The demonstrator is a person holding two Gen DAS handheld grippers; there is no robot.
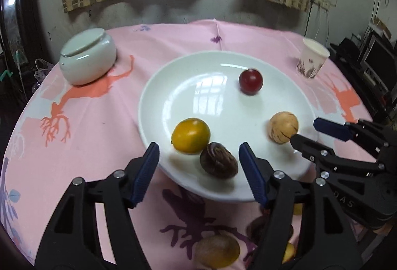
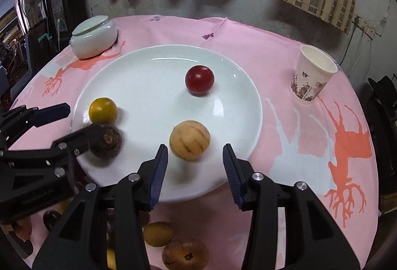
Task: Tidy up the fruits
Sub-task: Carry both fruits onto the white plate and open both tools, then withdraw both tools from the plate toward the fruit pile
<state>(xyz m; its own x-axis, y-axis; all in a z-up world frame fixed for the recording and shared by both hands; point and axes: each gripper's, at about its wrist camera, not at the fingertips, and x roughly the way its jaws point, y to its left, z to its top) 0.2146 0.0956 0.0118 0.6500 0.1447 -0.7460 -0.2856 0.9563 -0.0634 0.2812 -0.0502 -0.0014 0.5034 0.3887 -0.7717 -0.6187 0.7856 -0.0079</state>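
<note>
A white plate (image 1: pixel 178 86) (image 2: pixel 139 76) holds a red fruit (image 1: pixel 250 81) (image 2: pixel 199 80), an orange-yellow fruit (image 1: pixel 190 135) (image 2: pixel 102 110), a dark brown fruit (image 1: pixel 218 160) (image 2: pixel 109 138) and a tan striped fruit (image 1: pixel 283 127) (image 2: pixel 189 140). My left gripper (image 1: pixel 198 165) (image 2: pixel 74 118) is open and empty, its fingers on either side of the brown fruit. My right gripper (image 2: pixel 194 170) (image 1: pixel 307 131) is open and empty, just short of the tan fruit. More fruits lie on the cloth below the plate (image 1: pixel 218 251) (image 2: pixel 158 234) (image 2: pixel 184 255).
A white lidded jar (image 1: pixel 88 56) (image 2: pixel 93 37) stands at the back left. A paper cup (image 1: pixel 312 58) (image 2: pixel 312 75) stands at the right. The round table has a pink printed cloth (image 1: pixel 99 121) (image 2: pixel 310 133). A wall with curtains is behind.
</note>
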